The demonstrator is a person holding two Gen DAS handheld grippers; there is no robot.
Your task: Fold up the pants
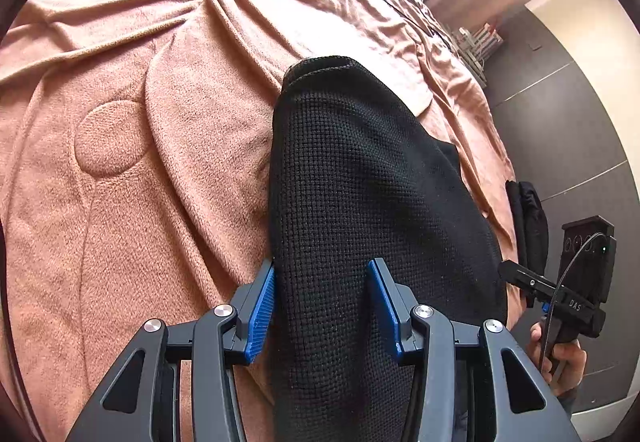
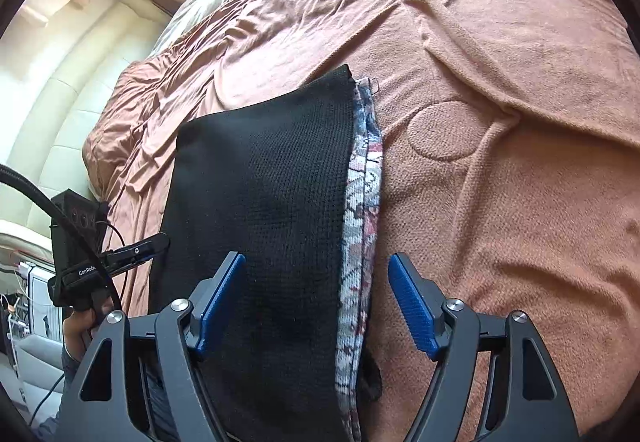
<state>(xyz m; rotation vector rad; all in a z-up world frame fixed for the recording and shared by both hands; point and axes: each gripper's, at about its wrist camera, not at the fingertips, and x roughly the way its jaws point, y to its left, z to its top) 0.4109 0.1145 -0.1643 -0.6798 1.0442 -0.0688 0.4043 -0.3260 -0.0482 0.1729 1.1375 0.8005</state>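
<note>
Black pants (image 2: 260,201) lie folded on the pink blanket (image 2: 520,201), long axis running near to far. Right gripper (image 2: 316,302) and left gripper (image 1: 322,306) both hover above, jaws open, gripping nothing.

- We see the pants (image 1: 360,177): matt black waffle-knit cloth with a patterned woven lining.
- Blanket (image 1: 140,161): soft, napped terracotta fleece.
- Gripper pads (image 2: 412,306): ribbed blue plastic.

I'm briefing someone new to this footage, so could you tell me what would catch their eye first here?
The black pants dominate, lying folded lengthwise on the salmon-pink blanket, with a patterned inner edge showing along one side. In the foreground of each wrist view, blue-padded jaws straddle the fabric: the left gripper and the wider-spread right gripper.
</note>
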